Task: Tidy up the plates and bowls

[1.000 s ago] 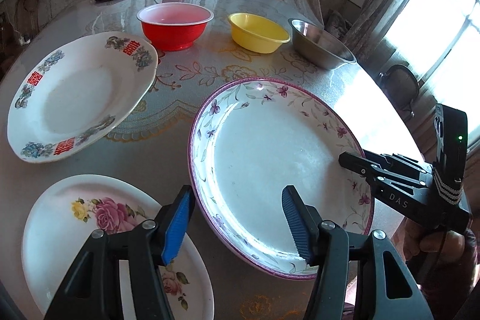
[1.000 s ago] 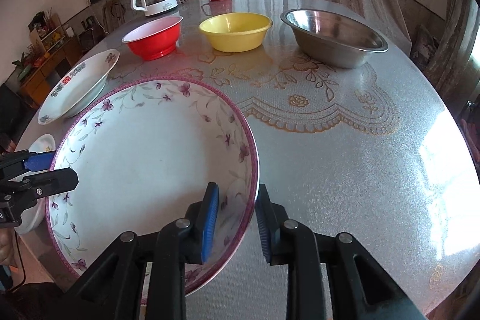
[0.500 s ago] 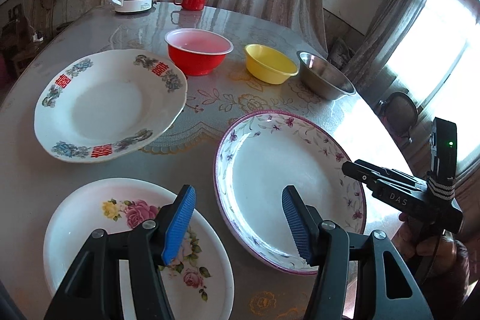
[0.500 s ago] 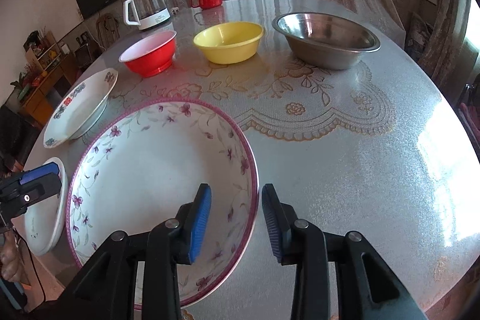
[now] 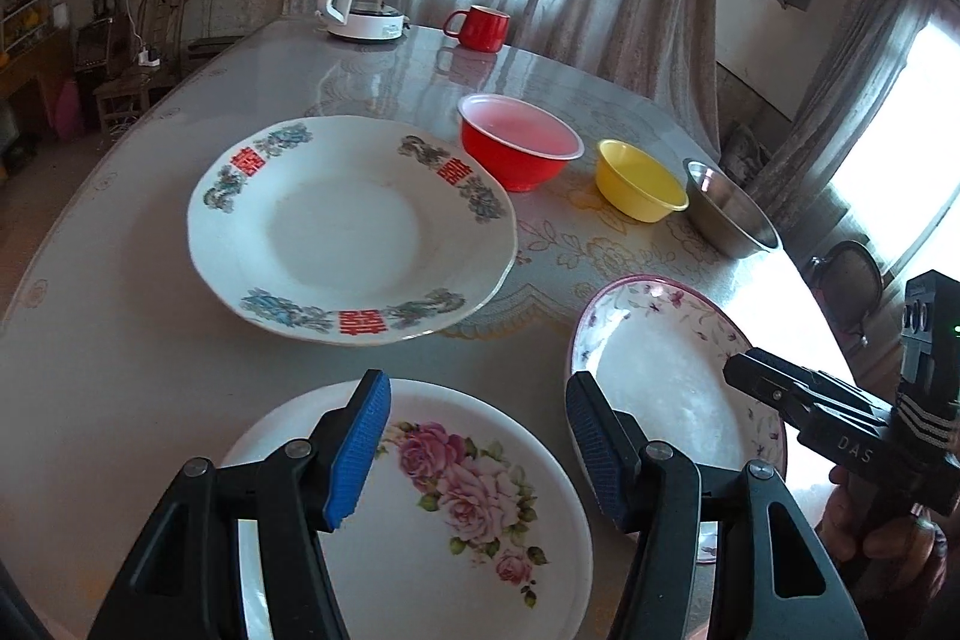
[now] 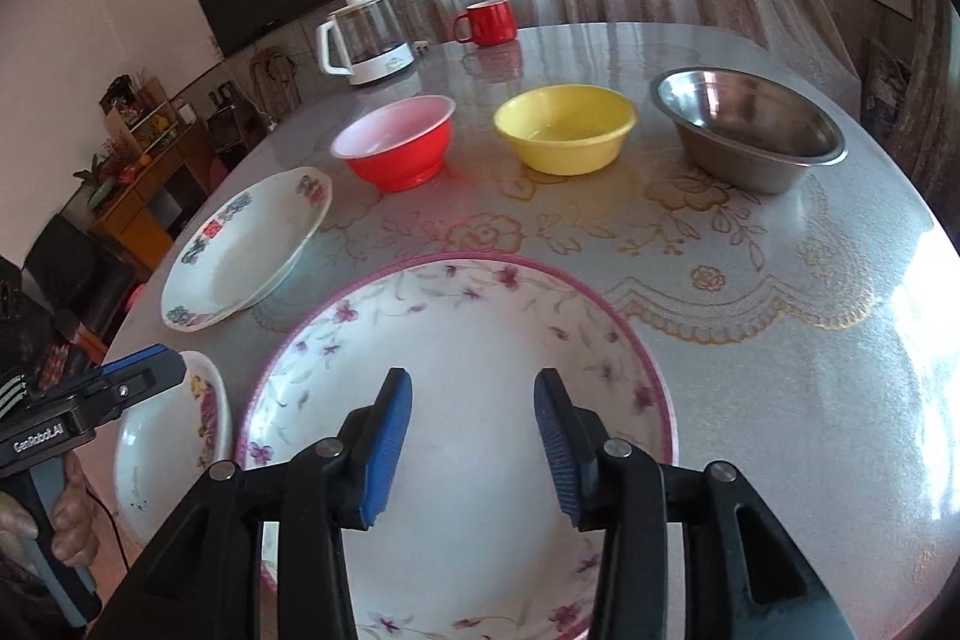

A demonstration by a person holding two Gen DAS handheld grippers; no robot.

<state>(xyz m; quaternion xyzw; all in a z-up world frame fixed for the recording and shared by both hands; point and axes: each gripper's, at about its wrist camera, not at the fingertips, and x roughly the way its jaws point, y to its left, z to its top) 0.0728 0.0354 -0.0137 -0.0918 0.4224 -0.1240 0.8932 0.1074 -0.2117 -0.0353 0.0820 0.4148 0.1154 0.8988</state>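
Rose plate (image 5: 432, 508) whole from left wrist, perhaps half-hidden from right.

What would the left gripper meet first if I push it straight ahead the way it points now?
Probably the rose-pattern plate: the left gripper is open above it, angled down at its face. If it clears that far rim, the plate with red characters comes next. Height is hard to judge through the fisheye.

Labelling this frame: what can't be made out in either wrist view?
- Rose plate: near edge hidden by left hand-held gripper, left wrist view.
- Purple-rimmed plate: near rim cut off by the frame and right hand-held gripper, right wrist view.
- Steel bowl: contents too small, left wrist view.
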